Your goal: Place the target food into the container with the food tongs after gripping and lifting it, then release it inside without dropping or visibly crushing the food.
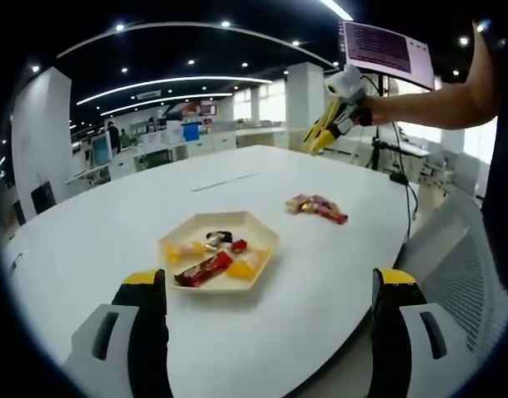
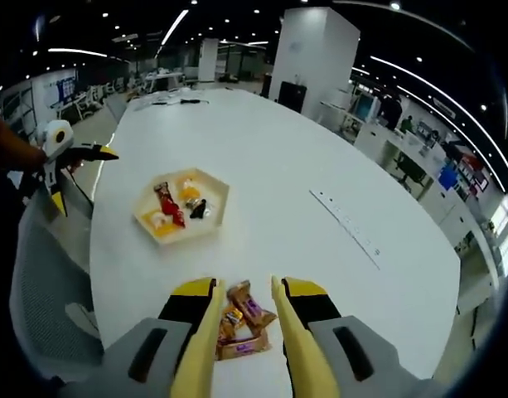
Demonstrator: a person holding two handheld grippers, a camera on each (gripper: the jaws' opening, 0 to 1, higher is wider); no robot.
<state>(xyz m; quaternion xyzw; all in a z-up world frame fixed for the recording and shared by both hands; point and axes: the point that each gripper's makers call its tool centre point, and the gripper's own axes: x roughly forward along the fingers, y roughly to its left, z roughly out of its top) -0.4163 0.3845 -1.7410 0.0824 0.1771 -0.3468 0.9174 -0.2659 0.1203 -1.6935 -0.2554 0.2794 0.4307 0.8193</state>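
2 views cover 1 broad white desk point(image 1: 262, 178) with a smooth, matte top and a rounded edge.

Container: 1 shallow hexagonal tray point(image 1: 181, 236), cream-coloured, with low sloped walls, sits on the desk. In the left gripper view it holds several wrapped sweets: 1 long red bar point(image 1: 204, 269) lying near the front wall with its long axis running from the tray's lower left up to the right, 1 yellow piece point(image 1: 242, 269) just beside the bar's right end, 1 small red piece point(image 1: 238, 245), 1 dark piece and pale-wrapped pieces toward the back.

Loose food: a small heap of wrapped candies point(image 2: 239, 322), glossy crinkled foil in orange, brown and purple, lies on the bare desk well apart from the tray. In the left gripper view the heap point(image 1: 316, 206) is stretched out, its red end pointing toward the desk's near right edge.

Left claw point(image 1: 270, 286): black jaws with yellow tips, spread wide apart, holding nothing, raised over the near desk edge in front of the tray.

Right claw point(image 2: 244, 292): carries yellow tongs point(image 2: 205, 348), 2 slim smooth blades. The blades stand slightly apart, 1 on each side of the heap; whether they touch the candies I cannot tell. In the left gripper view this claw point(image 1: 321, 137) is held by a person's hand above the far side of the desk.
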